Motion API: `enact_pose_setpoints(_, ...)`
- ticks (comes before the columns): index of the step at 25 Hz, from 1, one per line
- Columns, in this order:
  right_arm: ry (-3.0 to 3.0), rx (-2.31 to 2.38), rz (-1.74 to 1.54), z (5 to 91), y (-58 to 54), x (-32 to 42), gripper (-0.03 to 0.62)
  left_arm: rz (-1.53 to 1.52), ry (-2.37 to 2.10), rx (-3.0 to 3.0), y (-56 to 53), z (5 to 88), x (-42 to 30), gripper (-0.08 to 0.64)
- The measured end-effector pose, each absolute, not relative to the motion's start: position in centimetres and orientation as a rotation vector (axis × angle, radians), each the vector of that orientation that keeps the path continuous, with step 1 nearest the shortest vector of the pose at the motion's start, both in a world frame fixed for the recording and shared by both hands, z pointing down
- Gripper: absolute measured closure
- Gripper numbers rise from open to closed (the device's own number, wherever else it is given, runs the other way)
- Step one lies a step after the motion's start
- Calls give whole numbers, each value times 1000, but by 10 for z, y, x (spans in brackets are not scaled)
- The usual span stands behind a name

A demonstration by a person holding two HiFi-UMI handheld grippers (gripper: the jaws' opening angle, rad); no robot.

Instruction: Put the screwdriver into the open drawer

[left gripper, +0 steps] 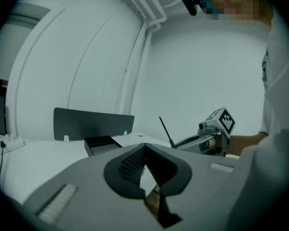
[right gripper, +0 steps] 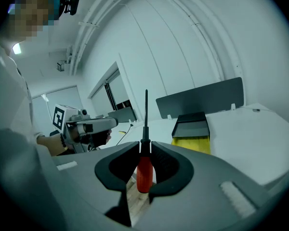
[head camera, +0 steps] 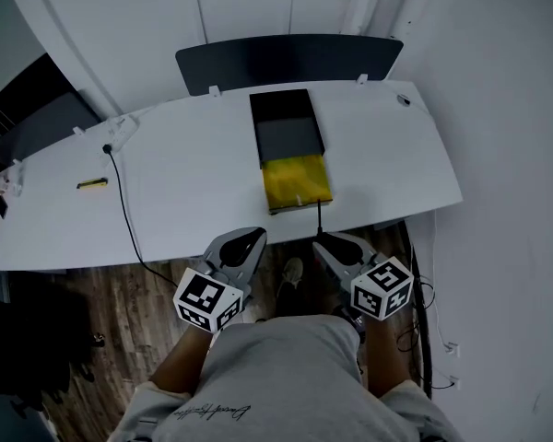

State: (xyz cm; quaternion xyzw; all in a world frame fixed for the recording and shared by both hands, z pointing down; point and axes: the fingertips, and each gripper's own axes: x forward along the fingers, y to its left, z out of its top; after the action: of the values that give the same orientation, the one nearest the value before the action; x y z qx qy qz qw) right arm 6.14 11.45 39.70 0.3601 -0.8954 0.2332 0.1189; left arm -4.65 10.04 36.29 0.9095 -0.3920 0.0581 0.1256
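The screwdriver stood gripped by its red handle between the jaws of the right hand-held gripper, its dark shaft running out past the tips toward twelve o'clock. In the head view, the open drawer, yellow inside, lay just beyond the shaft's tip at twelve o'clock, on the white counter. The left hand-held gripper hung at nine o'clock of the right one, its jaws together and empty.

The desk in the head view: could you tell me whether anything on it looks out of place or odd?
Nothing is spilled or damaged. The black cable trails across the white desk and hangs over its front edge, a possible snag. The yellow drawer stands open.
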Motion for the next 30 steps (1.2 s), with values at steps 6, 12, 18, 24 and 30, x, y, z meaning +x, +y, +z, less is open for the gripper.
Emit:
enact_pose_setpoints(6,-2625,1007,675,391,70,68,499,161,-1171,2617,57,360,-39,560)
enact_pose_setpoints(12,-2626,947,667,392,31,70,499,155,-1200,2593,21,361,-32,560)
enact_pose_setpoints(18,-2625,903,650,392,-5,76,499,153,-1236,2573,-10,361,-27,560)
enact_pose_setpoints(24,-2630,860,622,393,-34,84,499,150,-1263,2564,-37,363,-16,560)
enact_pose_setpoints(30,-2626,804,598,394,-49,87,499,165,-1272,2562,-51,363,-7,560)
